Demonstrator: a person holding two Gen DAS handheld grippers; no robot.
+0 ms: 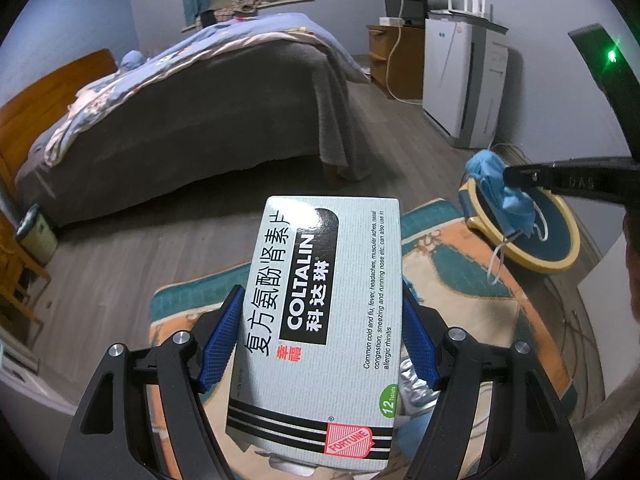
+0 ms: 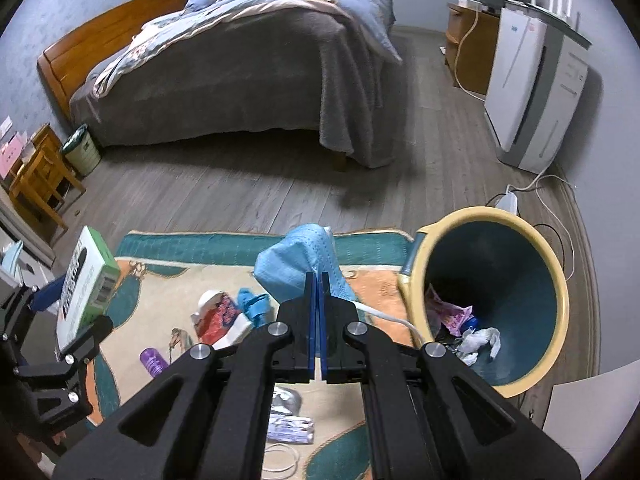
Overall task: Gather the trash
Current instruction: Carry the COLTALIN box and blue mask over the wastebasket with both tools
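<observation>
Mask point(image 2: 298, 266) and box point(image 1: 320, 320) in fingers point(image 2: 311, 312).

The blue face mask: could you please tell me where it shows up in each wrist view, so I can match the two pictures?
Left wrist view: the blue face mask is at the right, pinched by the right gripper, in front of the waste bin.
Right wrist view: it is at centre, clamped in that gripper's shut jaws, left of the bin.
Shared landmark: the bed.

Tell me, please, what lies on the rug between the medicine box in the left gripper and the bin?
In the right wrist view, between the medicine box and the bin, lie a red-and-white packet, a crumpled blue glove and a purple cap.
</observation>
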